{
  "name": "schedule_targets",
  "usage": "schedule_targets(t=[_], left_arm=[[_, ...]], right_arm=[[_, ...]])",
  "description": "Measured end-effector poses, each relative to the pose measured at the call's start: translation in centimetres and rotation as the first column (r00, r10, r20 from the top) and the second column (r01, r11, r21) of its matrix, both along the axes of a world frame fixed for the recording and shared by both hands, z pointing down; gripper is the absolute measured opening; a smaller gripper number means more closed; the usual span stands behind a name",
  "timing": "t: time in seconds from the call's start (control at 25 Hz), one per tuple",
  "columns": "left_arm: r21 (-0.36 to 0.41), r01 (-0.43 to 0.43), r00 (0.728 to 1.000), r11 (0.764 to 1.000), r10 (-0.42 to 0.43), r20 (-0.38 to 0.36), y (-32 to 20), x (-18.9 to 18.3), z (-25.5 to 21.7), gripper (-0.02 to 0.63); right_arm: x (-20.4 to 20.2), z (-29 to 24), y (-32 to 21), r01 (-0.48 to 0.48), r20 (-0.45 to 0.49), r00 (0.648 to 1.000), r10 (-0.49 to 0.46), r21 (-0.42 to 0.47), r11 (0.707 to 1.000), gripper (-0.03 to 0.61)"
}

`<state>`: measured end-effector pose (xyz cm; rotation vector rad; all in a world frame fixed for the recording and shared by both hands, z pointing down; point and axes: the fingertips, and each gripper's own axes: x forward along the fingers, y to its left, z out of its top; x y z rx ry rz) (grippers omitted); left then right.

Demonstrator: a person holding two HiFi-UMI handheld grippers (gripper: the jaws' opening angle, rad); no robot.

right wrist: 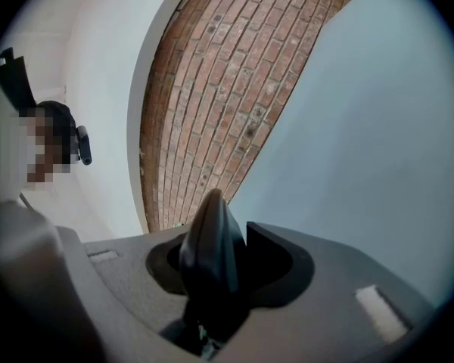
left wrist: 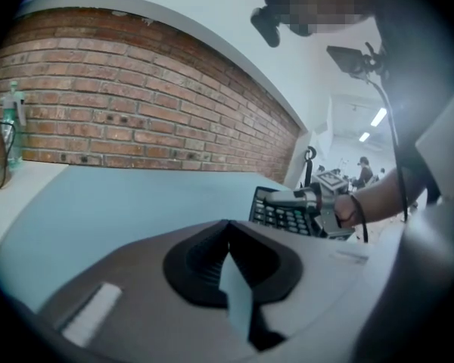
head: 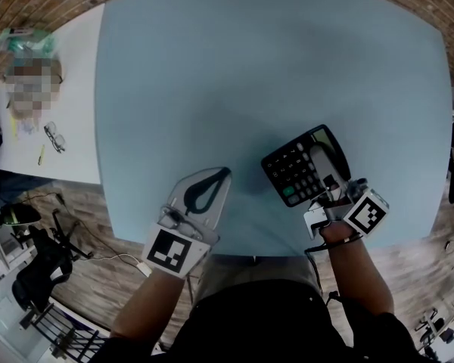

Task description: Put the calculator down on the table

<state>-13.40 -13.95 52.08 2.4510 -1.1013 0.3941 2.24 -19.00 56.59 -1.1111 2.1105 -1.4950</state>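
The right gripper [head: 323,165] clamped the calculator [head: 291,171] by the table's [head: 212,89] near right edge. Open tabletop lay far and left. The left gripper [head: 209,187] was closed, empty.

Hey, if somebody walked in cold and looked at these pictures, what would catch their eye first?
The black calculator stands out first, clamped in the right tool over the near right part of the table. Next comes that broad pale blue table filling the head view, with the left tool shut and empty at its near edge. A red brick wall runs behind the table's far side.
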Motion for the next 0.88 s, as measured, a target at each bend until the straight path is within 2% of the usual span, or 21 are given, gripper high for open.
schedule_targets(t=[0.2, 0.44, 0.88], left_arm=[[-0.01, 0.005, 1.0, 1.0, -0.005, -0.003, 0.2, 0.3, 0.4, -0.012], [-0.025, 0.01, 1.0, 1.0, -0.011, -0.016, -0.3, -2.0, 1.7, -0.012], [-0.011, 0.02, 0.999, 1.0, -0.021, -0.026, -0.1, -1.1, 1.5, -0.012]], right_arm=[[0.0, 0.6, -0.1, 0.002, 0.005, 1.0, -0.002, -0.008, 1.0, 0.132], [-2.5, 2.2, -0.6, 0.003, -0.011, 1.0, -0.004, -0.023, 1.0, 0.132], [-2.4, 2.8, -0.4, 0.004, -0.008, 1.0, -0.004, -0.028, 1.0, 0.132]])
